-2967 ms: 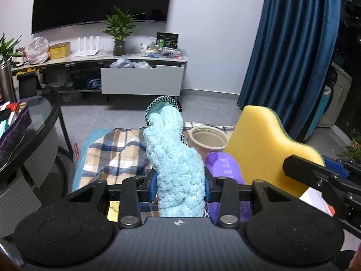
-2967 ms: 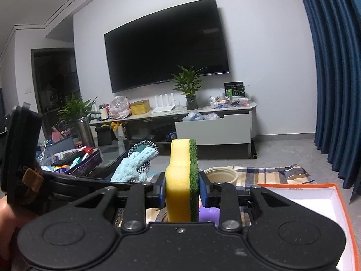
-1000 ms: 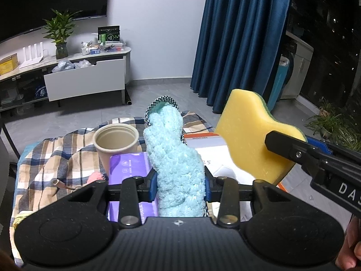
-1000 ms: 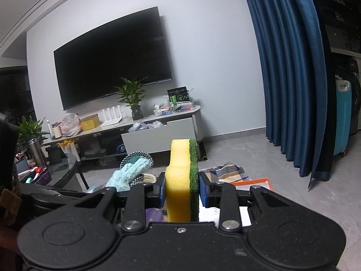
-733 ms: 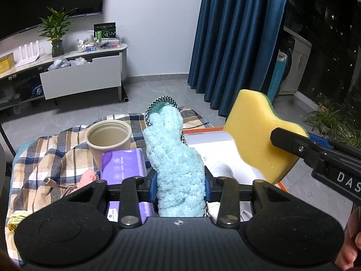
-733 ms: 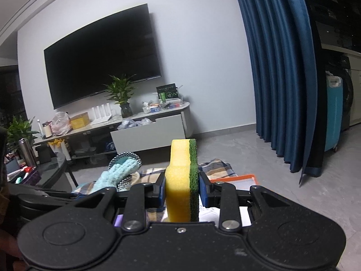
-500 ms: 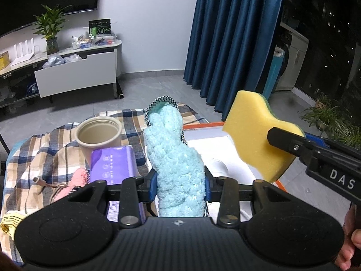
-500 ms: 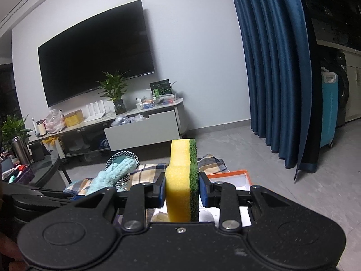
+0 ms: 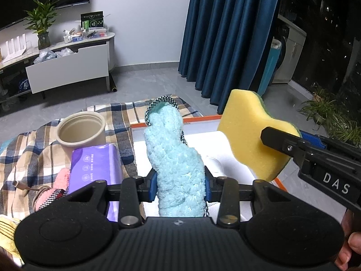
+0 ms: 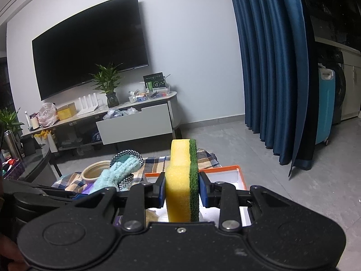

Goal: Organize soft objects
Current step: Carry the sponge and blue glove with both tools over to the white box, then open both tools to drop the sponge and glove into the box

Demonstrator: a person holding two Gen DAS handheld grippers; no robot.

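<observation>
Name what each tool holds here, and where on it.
Left tool: fluffy blue mitt, pinched across its lower end. Right tool: yellow-green sponge, clamped on its broad faces, lower half.

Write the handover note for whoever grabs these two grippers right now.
Left gripper: shut on the fluffy blue mitt, held upright above the near edge of the orange-rimmed box.
Right gripper: shut on the yellow and green sponge, held on edge in the air over the same box.
Box: white inside, sitting on the plaid cloth; a white item lies in it, too hidden to identify.
Done: both soft items are picked up and brought to the box.
Left: probably lower and release both into the box. A pink fluffy item lies on the cloth beside the purple packet.
</observation>
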